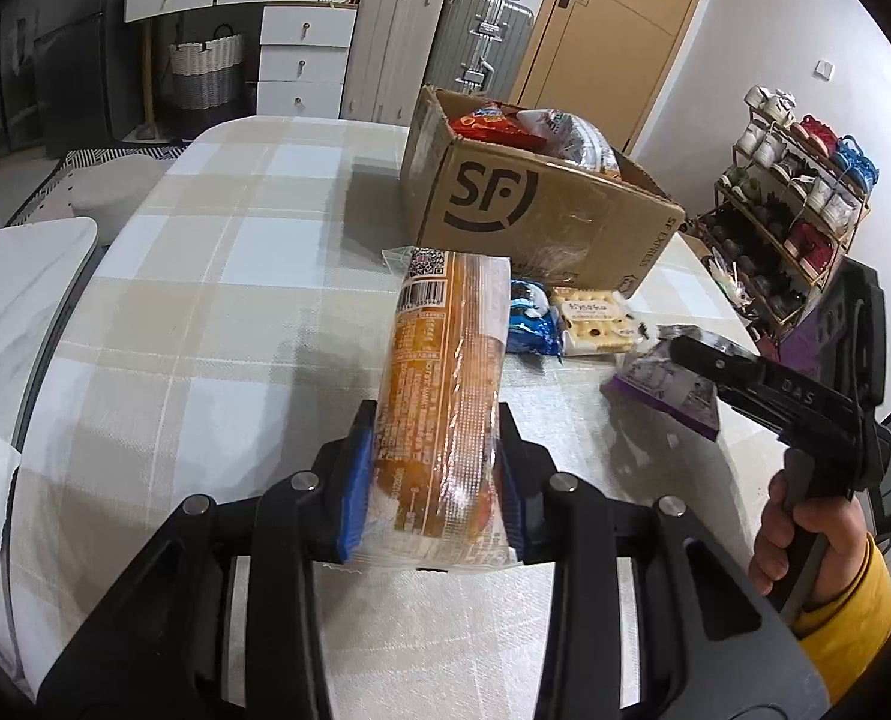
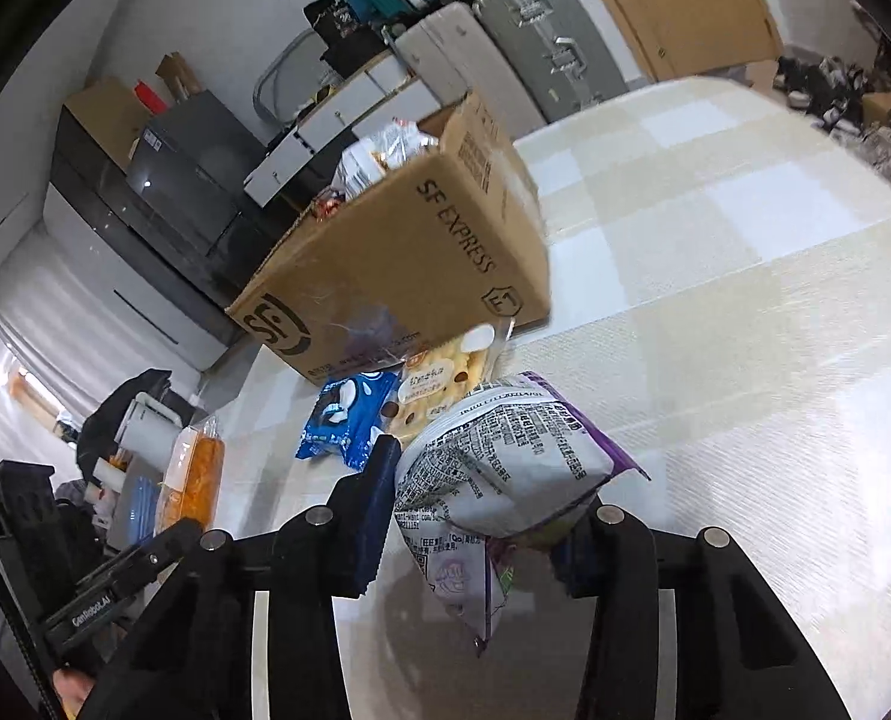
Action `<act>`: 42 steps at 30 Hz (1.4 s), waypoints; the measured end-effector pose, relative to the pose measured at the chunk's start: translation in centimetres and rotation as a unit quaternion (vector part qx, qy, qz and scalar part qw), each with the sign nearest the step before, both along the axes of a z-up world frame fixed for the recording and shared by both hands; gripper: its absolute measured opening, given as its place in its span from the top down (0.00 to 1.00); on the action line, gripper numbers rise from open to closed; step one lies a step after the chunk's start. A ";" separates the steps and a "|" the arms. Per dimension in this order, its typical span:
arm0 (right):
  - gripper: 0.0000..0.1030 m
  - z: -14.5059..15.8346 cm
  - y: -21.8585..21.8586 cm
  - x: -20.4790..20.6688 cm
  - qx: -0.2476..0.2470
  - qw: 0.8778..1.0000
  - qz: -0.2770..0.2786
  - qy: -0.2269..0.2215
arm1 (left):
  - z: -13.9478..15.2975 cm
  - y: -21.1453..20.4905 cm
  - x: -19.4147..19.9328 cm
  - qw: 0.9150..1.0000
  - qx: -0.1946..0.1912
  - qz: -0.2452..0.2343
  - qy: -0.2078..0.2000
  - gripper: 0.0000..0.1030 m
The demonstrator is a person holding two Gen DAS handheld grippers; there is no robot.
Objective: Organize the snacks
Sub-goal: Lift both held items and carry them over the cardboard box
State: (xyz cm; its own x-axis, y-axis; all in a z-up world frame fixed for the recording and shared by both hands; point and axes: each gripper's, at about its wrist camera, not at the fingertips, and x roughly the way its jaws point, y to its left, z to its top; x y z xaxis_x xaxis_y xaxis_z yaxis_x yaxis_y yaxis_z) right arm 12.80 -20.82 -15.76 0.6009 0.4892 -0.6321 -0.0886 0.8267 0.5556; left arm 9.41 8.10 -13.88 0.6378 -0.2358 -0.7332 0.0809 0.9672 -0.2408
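Observation:
My left gripper (image 1: 439, 450) is shut on a long orange snack pack (image 1: 439, 372) and holds it above the table, pointing toward the cardboard SF box (image 1: 535, 210). My right gripper (image 2: 481, 510) is shut on a purple and white snack bag (image 2: 493, 462), also lifted; it shows in the left wrist view (image 1: 661, 378) too. The box (image 2: 397, 264) holds several snack bags. A blue cookie pack (image 1: 529, 324) and a cracker pack (image 1: 592, 315) lie on the table in front of the box.
The table has a checked cloth (image 1: 217, 276). A white chair (image 1: 19, 300) stands at its left. Suitcases (image 1: 439, 42), drawers and a door are behind the table. A shoe rack (image 1: 793, 192) stands at the right.

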 end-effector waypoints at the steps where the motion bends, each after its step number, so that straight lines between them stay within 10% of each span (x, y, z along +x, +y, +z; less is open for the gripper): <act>1: 0.57 0.4 -0.2 -0.5 0.001 1.000 -0.003 -0.006 | 0.2 -0.1 -0.3 1.000 -0.002 -0.002 -0.002 0.69; 14: 0.57 9.0 0.5 -8.2 0.026 0.991 0.051 -0.121 | 5.1 -2.5 -5.4 0.998 -0.004 -0.024 -0.057 0.69; 42: 0.57 16.6 3.0 -12.3 -0.015 0.976 0.092 -0.198 | 14.7 -4.1 -12.5 0.991 0.003 -0.041 -0.130 0.69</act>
State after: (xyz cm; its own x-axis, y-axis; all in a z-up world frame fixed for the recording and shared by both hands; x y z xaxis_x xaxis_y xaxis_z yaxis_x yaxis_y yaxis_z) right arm 0.50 -17.78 0.86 0.7046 0.5966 -0.3842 -0.4403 0.7921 0.4228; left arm -3.07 3.97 0.79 0.7848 -0.2900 -0.5477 0.2172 0.9564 -0.1951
